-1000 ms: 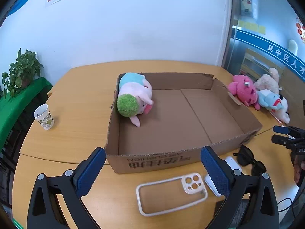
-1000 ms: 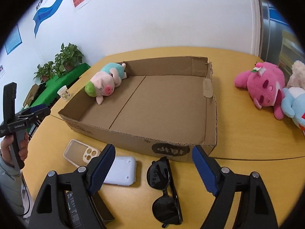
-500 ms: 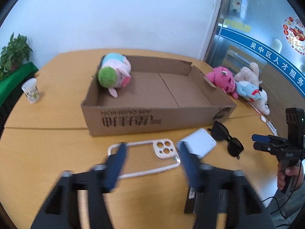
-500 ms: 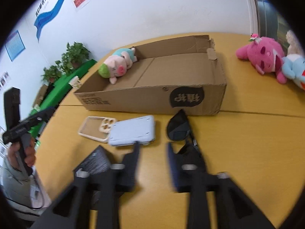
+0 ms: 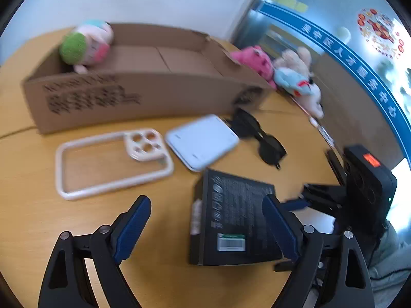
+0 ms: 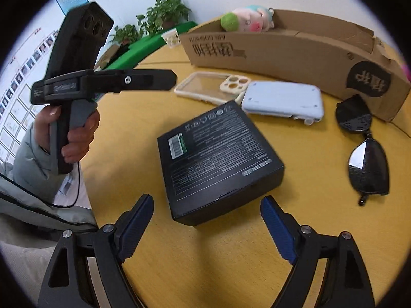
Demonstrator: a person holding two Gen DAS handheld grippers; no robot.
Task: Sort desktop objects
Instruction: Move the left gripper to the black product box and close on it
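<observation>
A black carton with white print lies flat on the yellow table. My right gripper hovers at its near corner; its jaws are opening and touch nothing. My left gripper is over the same black carton, jaws opening, the pads pressing on nothing. Beyond lie a clear phone case, a white flat device and black sunglasses. The cardboard box holds a pig plush.
Pink, blue and beige plush toys lie right of the box. A paper cup and potted plants are behind its left end. A hand and grey sleeve hold the left gripper at the table's near edge.
Both grippers dropped and tilted down toward the near table, bringing the black carton into view. Both pairs of jaws looked narrower half a second ago and stand wide now.
</observation>
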